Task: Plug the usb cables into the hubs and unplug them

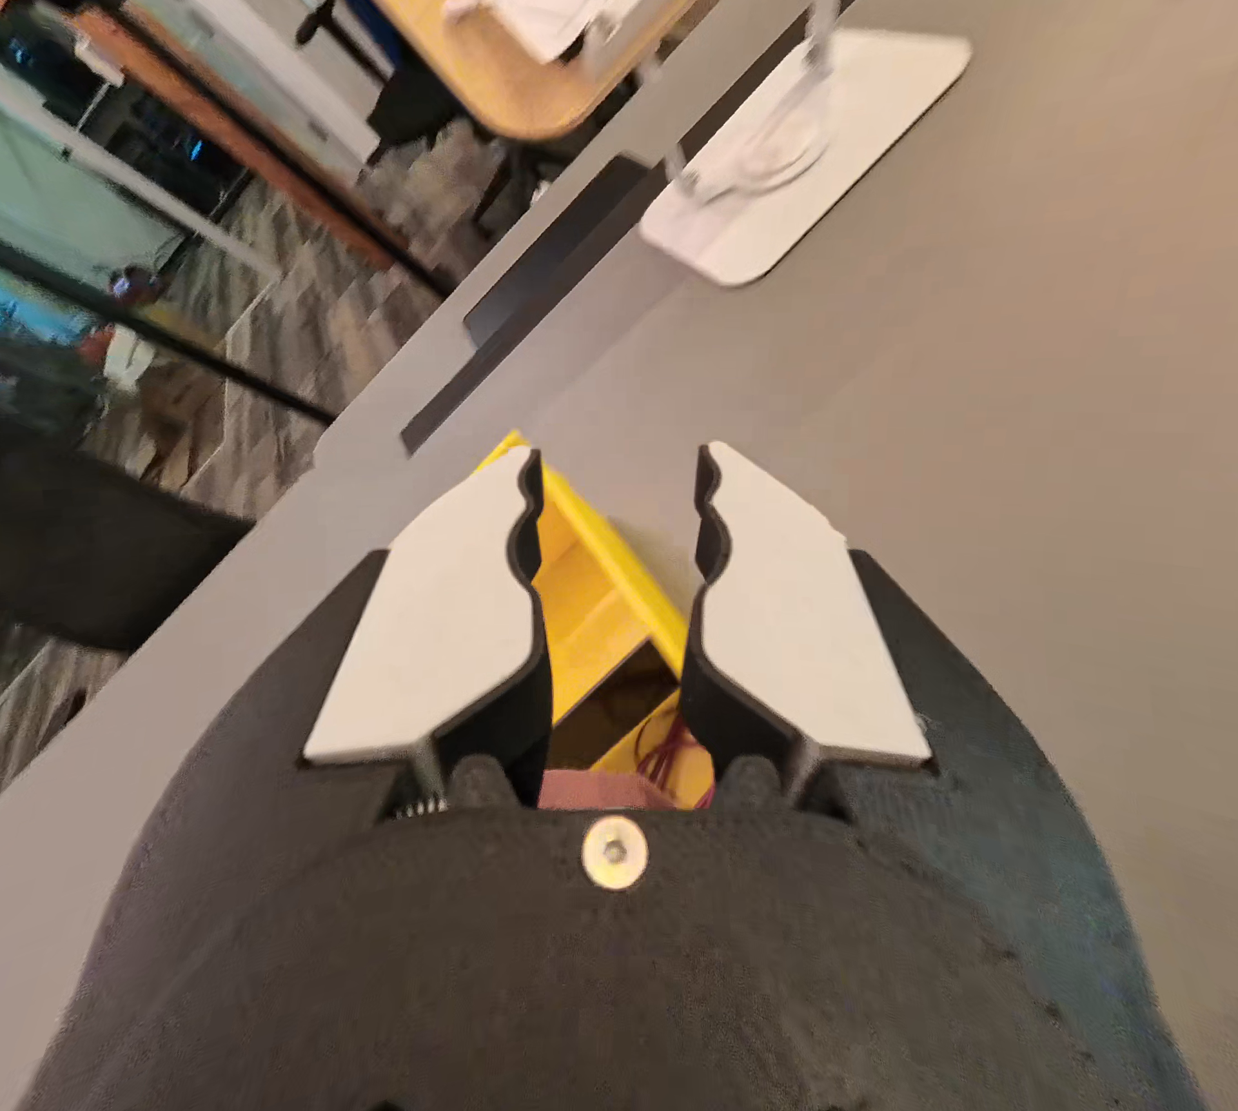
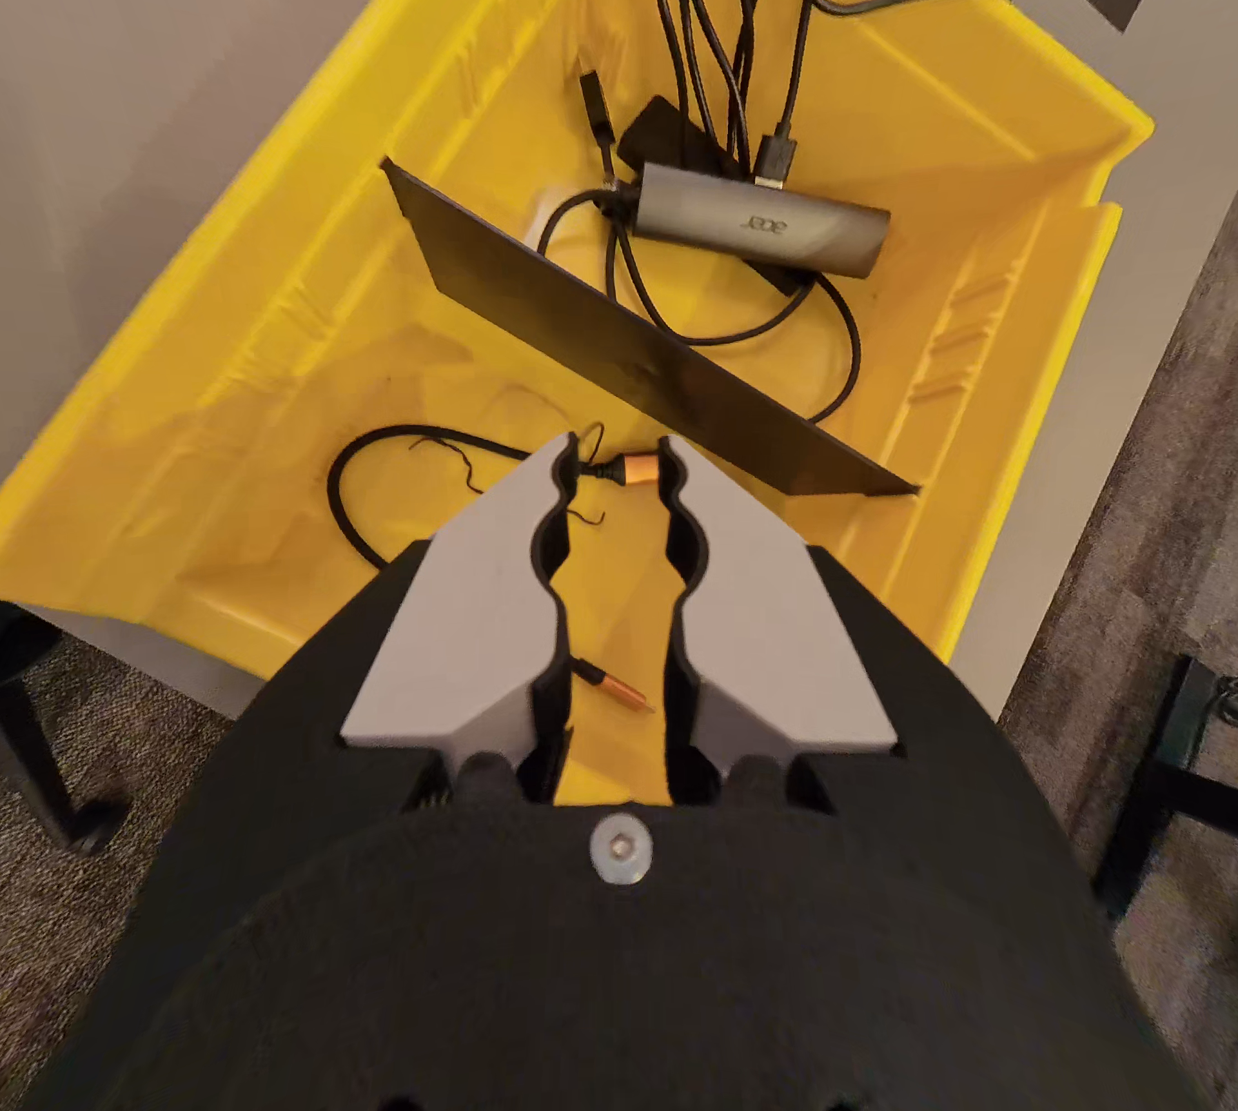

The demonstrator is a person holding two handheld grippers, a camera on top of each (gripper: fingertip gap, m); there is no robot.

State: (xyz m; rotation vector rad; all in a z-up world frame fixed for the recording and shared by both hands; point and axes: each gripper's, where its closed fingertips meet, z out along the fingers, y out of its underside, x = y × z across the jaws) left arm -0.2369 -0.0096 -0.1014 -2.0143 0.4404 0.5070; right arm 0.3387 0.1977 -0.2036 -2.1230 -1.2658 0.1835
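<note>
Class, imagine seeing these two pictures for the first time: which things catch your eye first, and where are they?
The bright yellow bin on the grey table dominates the right wrist view, split by a black divider. Beyond the divider lies a grey USB hub amid tangled black cables. Nearer, the open right hand-held gripper hovers over a copper-tipped cable plug; the left hand-held gripper, also open, sits over the bin's edge.

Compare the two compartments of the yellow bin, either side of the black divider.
The far compartment holds a grey USB hub amid tangled black cables; the near compartment holds one black cable with copper-coloured plugs. The far one is crowded, the near one mostly bare. Both share the yellow bin and black divider.
</note>
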